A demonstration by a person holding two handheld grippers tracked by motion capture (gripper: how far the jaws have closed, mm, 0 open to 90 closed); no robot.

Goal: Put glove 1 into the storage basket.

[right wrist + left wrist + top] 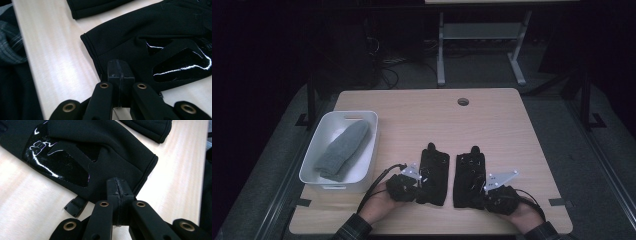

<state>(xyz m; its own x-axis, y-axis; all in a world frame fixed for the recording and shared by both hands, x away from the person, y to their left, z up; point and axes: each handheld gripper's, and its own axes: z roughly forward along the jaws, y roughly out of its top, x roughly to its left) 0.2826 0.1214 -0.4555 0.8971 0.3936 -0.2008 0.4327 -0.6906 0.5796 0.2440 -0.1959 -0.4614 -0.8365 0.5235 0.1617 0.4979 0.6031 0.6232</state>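
High view gives us two black gloves lying flat side by side on the near half of the bench (412,110): the left glove (433,172) and the right glove (469,175), fingers pointing away from us. Our left hand-held gripper (414,184) sits at the left glove's outer edge, the right hand-held gripper (492,192) at the right glove's outer edge. Both have their jaws pressed together, right against the glove edges near the cuffs. Whether any fabric is pinched, we can't tell; it's black on black. Further left, a white bin (362,167) holds a grey mitten (343,149).
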